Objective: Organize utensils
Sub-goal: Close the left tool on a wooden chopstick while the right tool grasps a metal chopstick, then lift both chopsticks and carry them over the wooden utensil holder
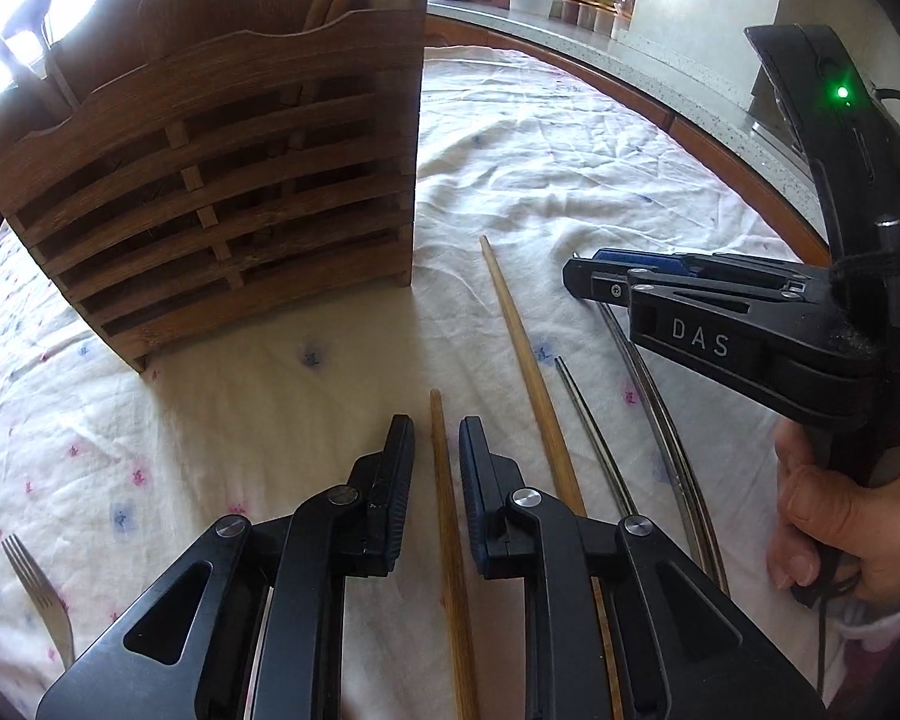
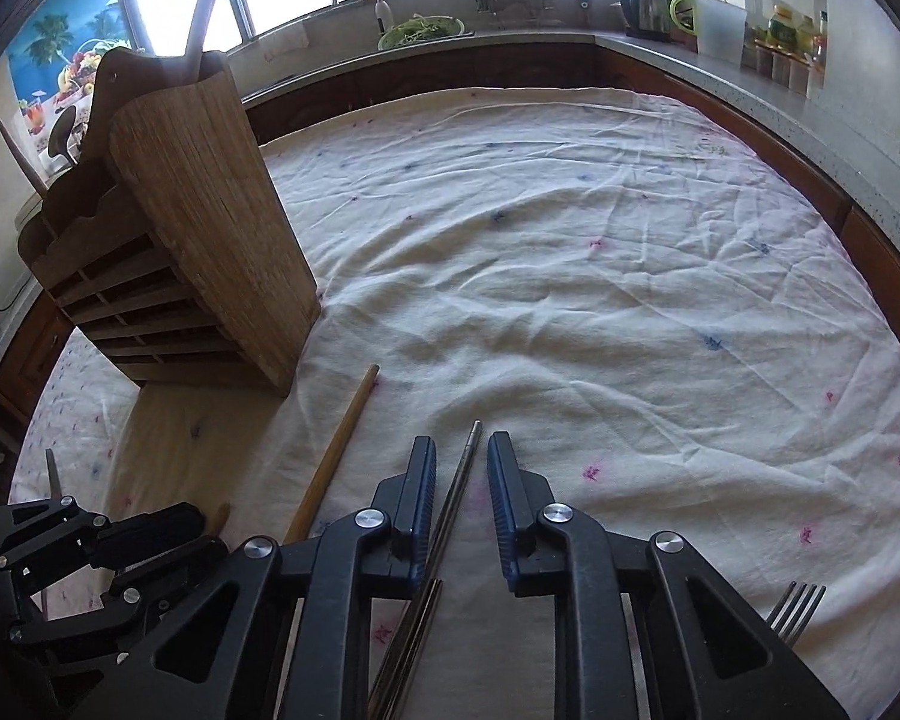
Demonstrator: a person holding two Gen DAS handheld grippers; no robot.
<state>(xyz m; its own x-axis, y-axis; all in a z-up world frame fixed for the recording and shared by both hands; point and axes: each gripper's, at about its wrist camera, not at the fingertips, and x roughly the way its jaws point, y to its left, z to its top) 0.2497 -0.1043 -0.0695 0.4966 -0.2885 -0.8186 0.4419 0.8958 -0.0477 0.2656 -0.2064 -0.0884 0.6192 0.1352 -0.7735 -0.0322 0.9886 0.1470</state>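
Left tongs (image 1: 437, 450) apart astride wooden chopstick (image 1: 447, 516) near rack (image 1: 210, 180); right tongs (image 2: 462, 462) apart over metal chopstick (image 2: 459, 480). Clamp squarely mid-shaft.

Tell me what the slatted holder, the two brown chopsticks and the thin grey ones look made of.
Slatted holder: wood or bamboo, matte brown with visible grain. Brown chopsticks: likely bamboo or wood, dull tan, fine streaks. Thin grey chopsticks: probably stainless steel, grey, with a slight sheen.
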